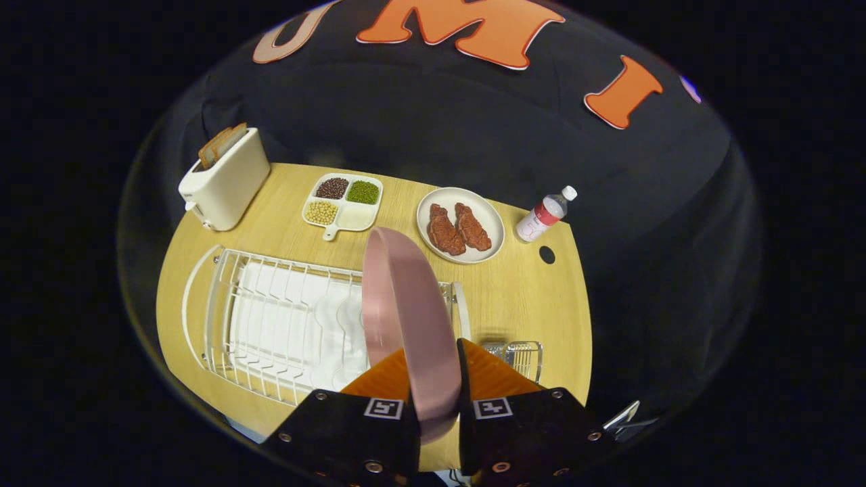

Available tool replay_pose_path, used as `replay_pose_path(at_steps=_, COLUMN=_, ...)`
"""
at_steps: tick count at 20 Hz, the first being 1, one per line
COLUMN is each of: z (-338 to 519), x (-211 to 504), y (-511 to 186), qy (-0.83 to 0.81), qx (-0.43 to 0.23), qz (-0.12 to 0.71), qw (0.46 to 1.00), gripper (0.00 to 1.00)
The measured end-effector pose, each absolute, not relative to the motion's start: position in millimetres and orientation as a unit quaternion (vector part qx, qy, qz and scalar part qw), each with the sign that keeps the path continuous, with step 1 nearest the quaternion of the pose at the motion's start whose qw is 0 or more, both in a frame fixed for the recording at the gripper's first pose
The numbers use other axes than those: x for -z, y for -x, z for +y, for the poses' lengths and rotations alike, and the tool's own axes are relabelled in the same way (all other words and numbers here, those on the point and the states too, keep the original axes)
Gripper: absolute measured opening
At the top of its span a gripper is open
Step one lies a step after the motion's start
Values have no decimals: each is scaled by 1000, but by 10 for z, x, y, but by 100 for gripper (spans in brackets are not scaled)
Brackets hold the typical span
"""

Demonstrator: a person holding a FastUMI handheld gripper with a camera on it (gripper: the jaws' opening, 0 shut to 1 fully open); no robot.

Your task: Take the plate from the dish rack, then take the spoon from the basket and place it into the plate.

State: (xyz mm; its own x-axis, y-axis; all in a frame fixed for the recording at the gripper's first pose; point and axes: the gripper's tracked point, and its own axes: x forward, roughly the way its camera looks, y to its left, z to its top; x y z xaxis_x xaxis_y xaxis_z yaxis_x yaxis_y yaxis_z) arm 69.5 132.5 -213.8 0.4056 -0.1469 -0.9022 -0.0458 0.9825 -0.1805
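Gripper (pixel 433 365) jaws pinch an upright pink plate (pixel 399 304) above the white dish rack (pixel 270 318) on the worktop (pixel 528 297).

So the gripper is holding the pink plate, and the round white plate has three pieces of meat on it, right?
Not quite. The gripper does hold the pink plate, but the round white plate has two pieces of meat, as the gripper view shows.

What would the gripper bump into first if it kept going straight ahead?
Probably the white wire dish rack below: the gripper, shut on the upright pink round plate, points down at it. Depth is unclear.
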Motion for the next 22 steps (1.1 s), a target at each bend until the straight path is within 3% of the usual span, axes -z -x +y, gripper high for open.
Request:
replay_pose_path(at_steps=10, z=1185, x=1740, y=-4, qy=-87, qx=-58, qz=544, qw=832, gripper=23)
replay_pose_path(at_steps=22, z=966, x=2579, y=1325, qy=-131, qx=-126, qz=626, qw=758, gripper=23)
